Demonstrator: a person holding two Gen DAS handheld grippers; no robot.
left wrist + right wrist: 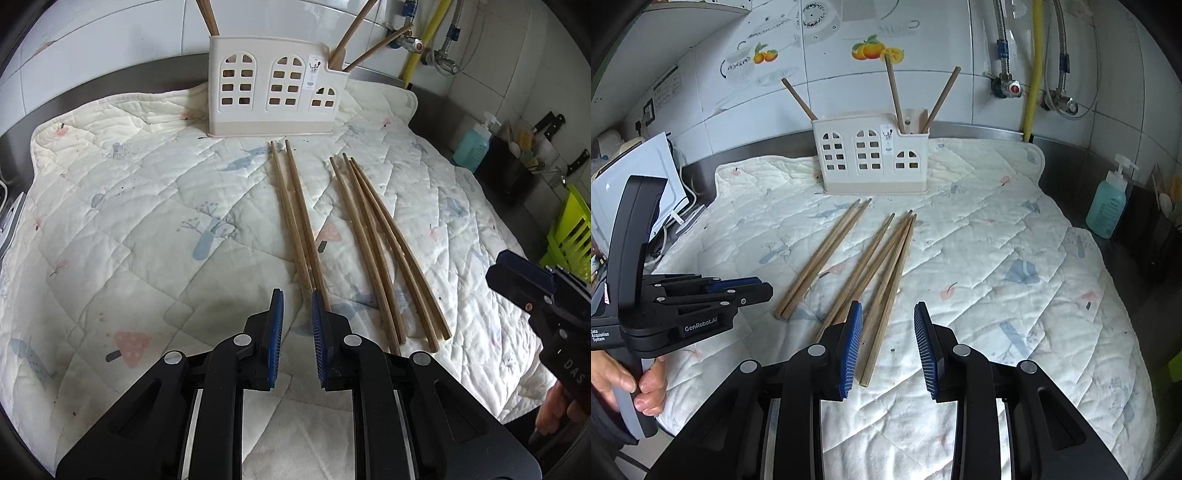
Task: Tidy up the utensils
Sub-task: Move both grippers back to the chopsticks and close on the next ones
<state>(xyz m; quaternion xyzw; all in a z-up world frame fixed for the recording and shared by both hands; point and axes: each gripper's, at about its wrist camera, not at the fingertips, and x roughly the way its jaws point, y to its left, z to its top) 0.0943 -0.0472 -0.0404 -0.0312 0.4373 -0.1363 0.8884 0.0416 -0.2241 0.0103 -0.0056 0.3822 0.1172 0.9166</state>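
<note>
The left tongs (297, 295) sit at the lower middle of the left wrist view, their blue pads a narrow gap apart with nothing between them; the right-hand pad lies just beside the near ends of a pair of chopsticks (297, 218) but whether it touches them cannot be told. The right tongs (888, 308) at the lower middle of the right wrist view stand somewhat wider, also empty, above the near ends of a looser bunch of chopsticks (886, 273) that reaches between the pads from above. Both sets lie flat on a quilted cream mat (129, 206) printed with mushrooms and trees, spread over the steel counter (1067, 155). Beyond their far tips, at the upper middle of each view, stands a cream utensil holder (273, 92) with arched window cut-outs, and a few more chopsticks lean upright in its compartments. At the right edge of the right wrist view stands a teal soap bottle (1106, 206), and a hand (635, 384) grips the other handle at the lower left.
</note>
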